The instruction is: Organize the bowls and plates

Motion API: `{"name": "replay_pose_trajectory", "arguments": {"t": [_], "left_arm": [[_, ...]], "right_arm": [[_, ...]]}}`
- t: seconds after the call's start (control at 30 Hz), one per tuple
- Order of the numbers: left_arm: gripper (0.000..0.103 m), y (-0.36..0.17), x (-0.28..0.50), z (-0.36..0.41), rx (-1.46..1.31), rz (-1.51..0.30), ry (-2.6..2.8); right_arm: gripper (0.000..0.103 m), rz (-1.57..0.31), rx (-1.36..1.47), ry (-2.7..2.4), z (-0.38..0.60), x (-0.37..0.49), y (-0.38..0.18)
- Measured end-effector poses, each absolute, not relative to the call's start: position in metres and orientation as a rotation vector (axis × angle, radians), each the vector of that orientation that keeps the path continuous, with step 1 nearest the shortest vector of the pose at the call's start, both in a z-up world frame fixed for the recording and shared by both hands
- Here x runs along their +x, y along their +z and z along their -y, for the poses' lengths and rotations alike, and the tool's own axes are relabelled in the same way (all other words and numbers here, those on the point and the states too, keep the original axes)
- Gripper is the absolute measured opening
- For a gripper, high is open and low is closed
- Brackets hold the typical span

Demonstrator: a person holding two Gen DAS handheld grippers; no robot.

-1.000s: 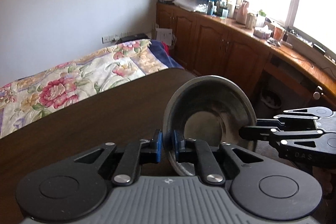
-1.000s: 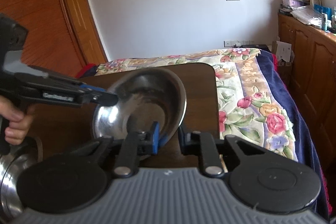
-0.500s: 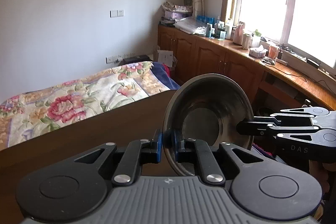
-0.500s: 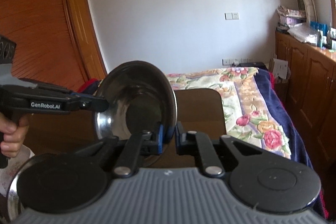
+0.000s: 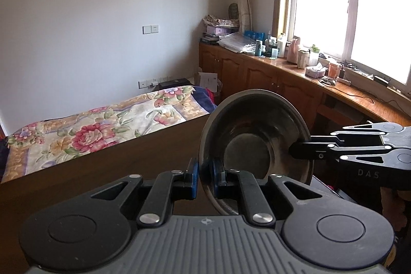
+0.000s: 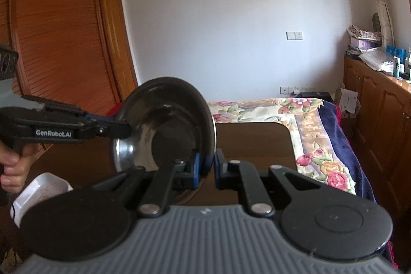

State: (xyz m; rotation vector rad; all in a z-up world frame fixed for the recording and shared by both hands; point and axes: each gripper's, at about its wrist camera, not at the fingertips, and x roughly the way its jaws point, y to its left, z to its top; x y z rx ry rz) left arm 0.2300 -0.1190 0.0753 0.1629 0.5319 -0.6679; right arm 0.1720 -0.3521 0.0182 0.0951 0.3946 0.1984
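Left wrist view shows the left tongs [image 5: 204, 177] clamped narrow on the near rim of a stainless steel bowl [image 5: 257, 143], one blue pad [image 5: 194, 177] outside the wall and the other inside it. This metal bowl is tipped up on edge, its hollow turned toward the camera, and it is held in the air above the right part of the dark wooden desk [image 5: 102, 171], clear of the desktop. On the bowl's right rim the right tongs [image 5: 295, 153] reach in from the right edge of the picture and pinch the wall, so both pairs hold the same bowl from opposite sides. Beyond the far edge of the desk lies a bed with a flowered quilt [image 5: 102, 127], and along the window runs a row of wooden cabinets [image 5: 257, 73] crowded with bottles and boxes. Right wrist view gives the mirror of this: the right tongs [image 6: 205, 168] are closed narrow on the bowl's lower right rim, and the left tongs [image 6: 123, 131] come in from the left and grip the opposite rim, a hand [image 6: 12, 171] wrapped round their handle at the left edge. Here the bowl [image 6: 164, 130] again stands nearly upright, raised over the desk [image 6: 257, 145], short of its far right corner. Below it, toward the near left edge of the desk, part of a white rectangular dish [image 6: 41, 189] shows behind the tongs' body.
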Motion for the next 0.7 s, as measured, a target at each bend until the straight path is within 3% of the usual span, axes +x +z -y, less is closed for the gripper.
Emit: {"name": "replay_pose_trajectory", "arguments": {"t": [0.7], "left_arm": [[0.041,0.057,0.176,0.069,0.107,-0.538,-0.635]], "right_arm": [[0.013,-0.399,0.043,0.260,0.310,0.134,0.012]]}}
